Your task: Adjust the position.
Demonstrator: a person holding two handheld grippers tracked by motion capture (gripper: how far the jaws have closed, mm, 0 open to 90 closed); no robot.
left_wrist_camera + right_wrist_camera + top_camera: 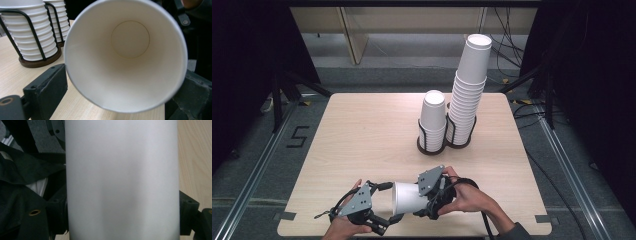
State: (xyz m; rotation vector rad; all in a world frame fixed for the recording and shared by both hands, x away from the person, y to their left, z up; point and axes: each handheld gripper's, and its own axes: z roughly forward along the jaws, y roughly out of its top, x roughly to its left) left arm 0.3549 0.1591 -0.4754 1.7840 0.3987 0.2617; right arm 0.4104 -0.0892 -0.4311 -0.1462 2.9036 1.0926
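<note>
Right now the right gripper (pixel 414 197) pinches a white paper cup (pixel 408 197) across its body, one jaw pressed against each side, and holds it lying level just above the worktop (pixel 362 135) with its open mouth turned toward the left gripper (pixel 384 205). Just beside that mouth, the left gripper's jaws stand spread on either side of the rim, the near one at the rim's edge without pressing it. Well beyond both grippers, two stacks of cups (pixel 468 95) stand upright in black wire holders (pixel 432 142).
</note>
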